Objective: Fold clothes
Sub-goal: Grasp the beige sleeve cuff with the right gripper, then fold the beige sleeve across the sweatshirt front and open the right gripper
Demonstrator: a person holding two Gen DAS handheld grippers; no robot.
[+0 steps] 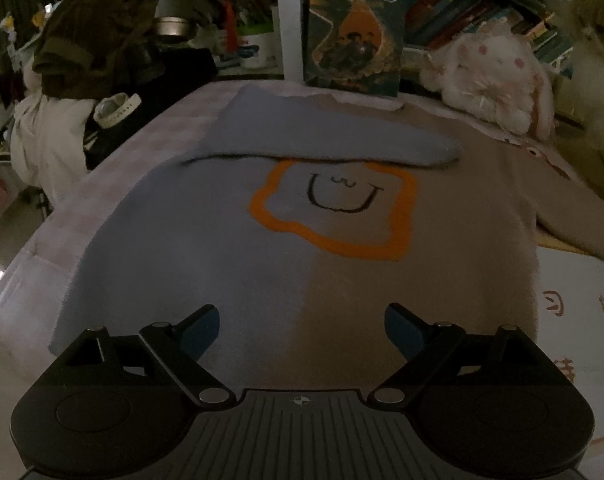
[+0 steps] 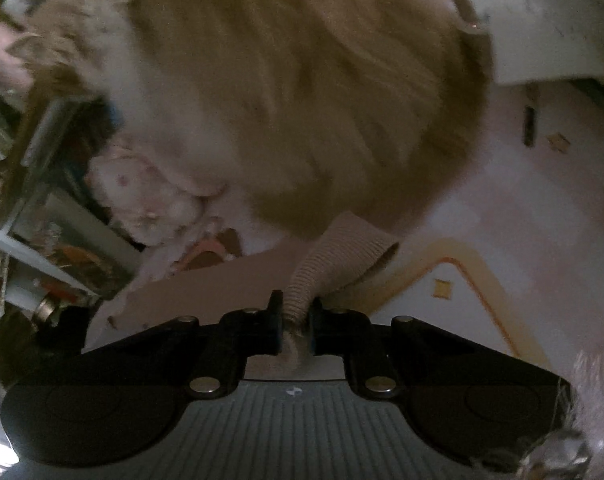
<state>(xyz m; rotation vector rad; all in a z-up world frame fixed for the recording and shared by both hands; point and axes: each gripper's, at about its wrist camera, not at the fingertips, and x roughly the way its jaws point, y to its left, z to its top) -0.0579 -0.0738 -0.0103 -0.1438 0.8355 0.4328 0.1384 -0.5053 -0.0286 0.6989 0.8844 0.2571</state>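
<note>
We saw the sweater (image 1: 302, 240) spread flat on a pale bed cover (image 1: 114, 184), half blue and half tan, with an orange toast outline and a drawn smile in the middle of its chest. Its blue sleeve (image 1: 341, 144) lay folded across the upper chest, just above the toast shape, while the tan sleeve (image 1: 581, 224) ran off toward the right edge of the left wrist view. Our left gripper (image 1: 302, 326) hung over the lower hem with its fingers wide apart and nothing between them.

In the right wrist view our right gripper (image 2: 296, 320) had its fingers drawn together on the ribbed cuff (image 2: 333, 264) of the tan sleeve, the knit bunched and pinched between the pads. A large furry tan-and-white shape (image 2: 302, 100) filled most of that view just beyond the cuff (too blurred for us to say what it was).

Behind the sweater stood a book (image 1: 353, 28) with an illustrated cover, upright against a shelf, and a white plush rabbit (image 1: 497, 76) sat just beside it. A heap of dark clothes (image 1: 98, 36) lay off to the left, well apart from the sweater.
</note>
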